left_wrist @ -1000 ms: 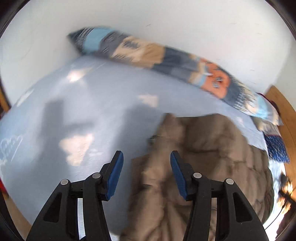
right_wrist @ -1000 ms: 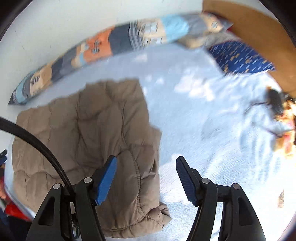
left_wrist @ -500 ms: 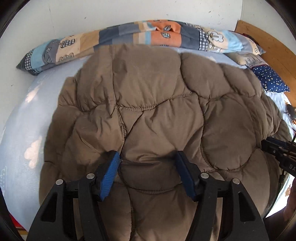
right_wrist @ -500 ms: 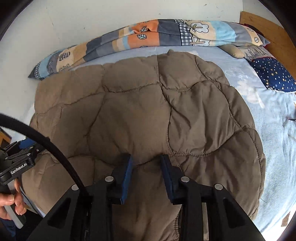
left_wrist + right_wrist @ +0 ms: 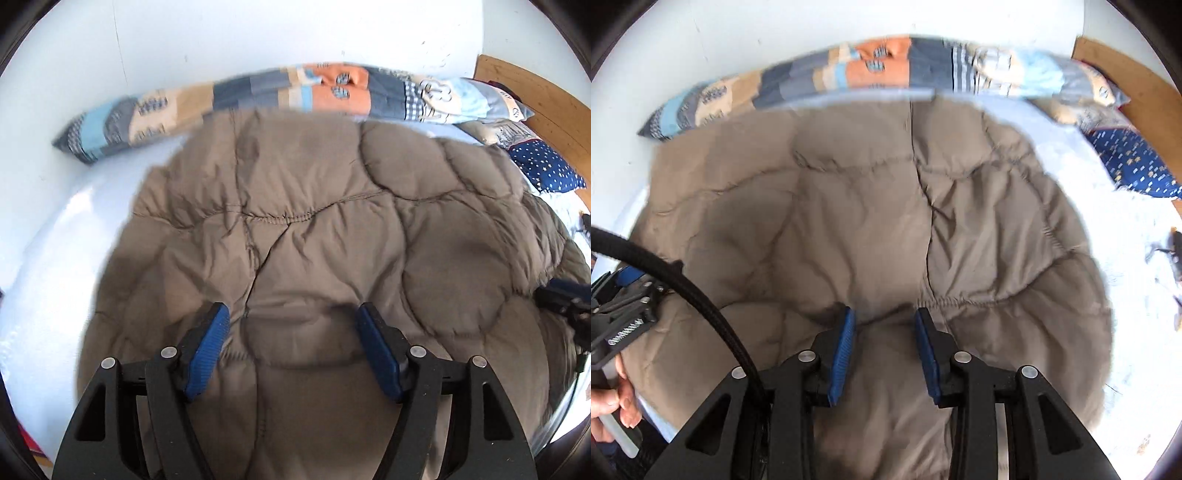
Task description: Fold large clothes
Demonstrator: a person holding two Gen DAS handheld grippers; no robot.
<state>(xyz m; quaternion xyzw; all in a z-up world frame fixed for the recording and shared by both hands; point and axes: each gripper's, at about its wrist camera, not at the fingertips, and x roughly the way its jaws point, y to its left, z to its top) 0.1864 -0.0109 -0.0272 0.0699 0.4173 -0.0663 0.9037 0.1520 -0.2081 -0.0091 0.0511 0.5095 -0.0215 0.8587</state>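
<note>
Two grippers sit at the near edge of the brown quilted jacket (image 5: 317,229), which lies spread across the pale blue bed sheet (image 5: 55,236). Left gripper (image 5: 295,349): jaws wide apart w/ puffy fabric bulging up between the blue pads (image 5: 207,350); can't tell if it's actually pinched. Right gripper (image 5: 884,349): jaws narrower, a fold of jacket between them, grip also unclear. Patchwork bolster pillow (image 5: 258,96) runs along the wall just beyond the jacket; navy starred pillow (image 5: 543,166) at the jacket's far right corner.
</note>
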